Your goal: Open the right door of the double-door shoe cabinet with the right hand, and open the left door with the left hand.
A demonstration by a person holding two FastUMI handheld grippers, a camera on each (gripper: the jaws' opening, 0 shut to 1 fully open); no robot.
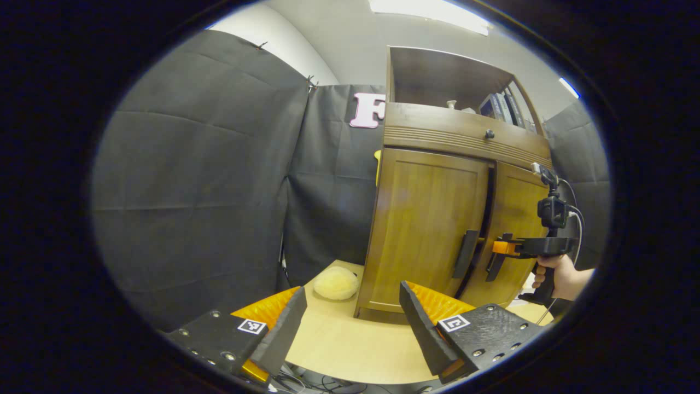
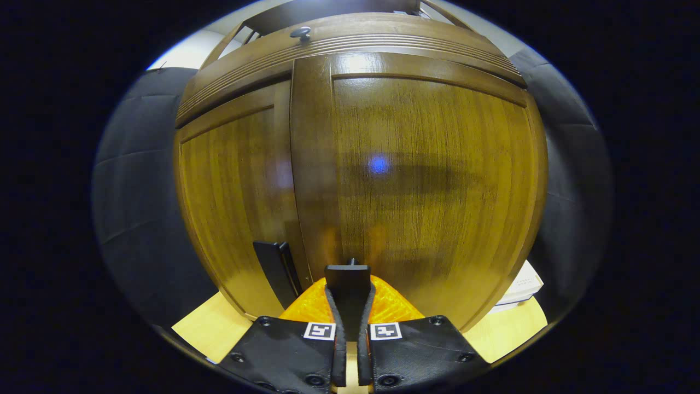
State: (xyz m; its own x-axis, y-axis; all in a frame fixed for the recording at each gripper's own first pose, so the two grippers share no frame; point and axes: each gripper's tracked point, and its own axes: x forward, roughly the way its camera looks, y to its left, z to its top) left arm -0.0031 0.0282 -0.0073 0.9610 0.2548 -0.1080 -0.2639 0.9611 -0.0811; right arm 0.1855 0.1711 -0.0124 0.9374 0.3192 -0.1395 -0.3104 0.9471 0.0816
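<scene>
right tongs clamped on right door handle; left tongs wide apart, empty, off left door

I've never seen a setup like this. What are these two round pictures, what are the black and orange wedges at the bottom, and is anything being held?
No robot here: a person holds a two-finger gripper in each hand, and each carries a wide-angle camera looking along its own fingers. Those are the black and orange wedges.

In the left gripper view, the left gripper is open and empty, back from the cabinet, which stands on a pale table beside a yellow fluffy thing. Farther off is the right gripper, with the hand holding it, at the right door's handle.

The right gripper view is close up: its fingers are clamped on that handle. The left door's handle is untouched. Both doors look about shut.
</scene>
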